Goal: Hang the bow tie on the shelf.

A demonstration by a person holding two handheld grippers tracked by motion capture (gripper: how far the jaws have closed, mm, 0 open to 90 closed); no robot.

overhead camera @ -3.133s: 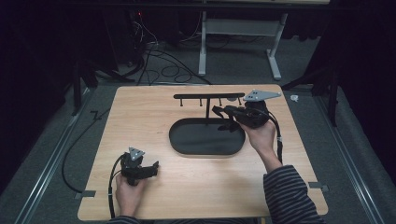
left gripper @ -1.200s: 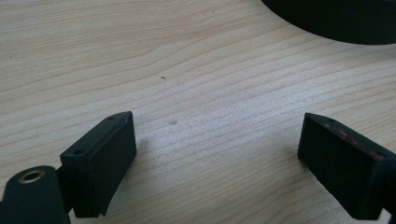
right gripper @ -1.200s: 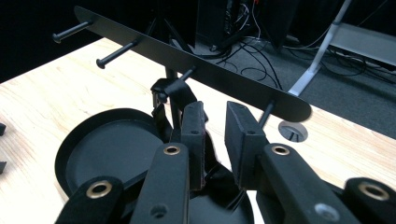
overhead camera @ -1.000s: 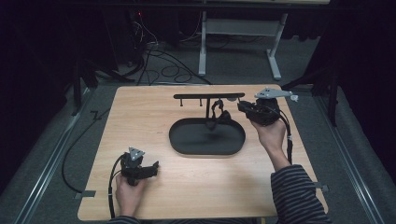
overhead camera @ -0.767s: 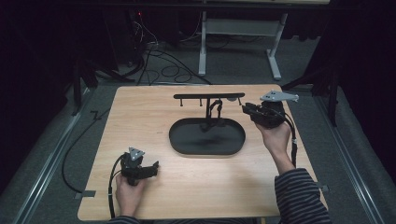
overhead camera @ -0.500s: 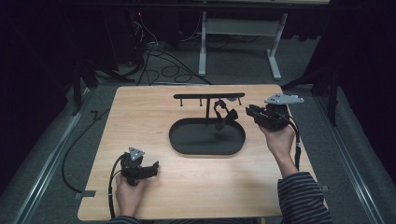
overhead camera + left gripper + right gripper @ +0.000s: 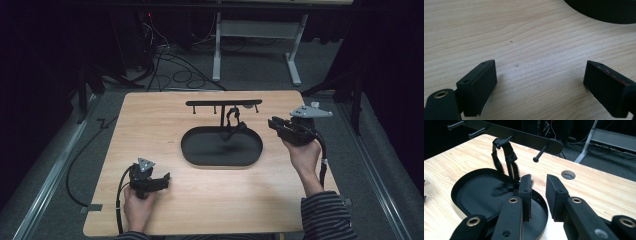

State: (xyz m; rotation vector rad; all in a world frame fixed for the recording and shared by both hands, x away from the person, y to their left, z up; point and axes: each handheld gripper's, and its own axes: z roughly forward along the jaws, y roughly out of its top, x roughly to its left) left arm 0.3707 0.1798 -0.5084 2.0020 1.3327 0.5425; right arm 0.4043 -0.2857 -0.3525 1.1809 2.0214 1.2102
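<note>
A black looped strap hangs from a peg of the black rack bar, and its lower end dangles over the black oval tray. My right gripper hovers to the right of the rack, apart from the strap. In the right gripper view the jaws stand a little apart with nothing between them, and they have just been opening; the strap hangs beyond them. My left gripper rests at the table's front left, and in its own view its jaws are wide open over bare wood.
The rack's other pegs stick out toward my right gripper. A round hole sits in the tabletop to the right of the rack. The tray's rim lies ahead of my left gripper. Cables and a desk frame lie on the floor behind the table.
My right gripper has let go of the strap at the rack and drawn back to the right; the strap stays on its peg. The left gripper has not moved.
</note>
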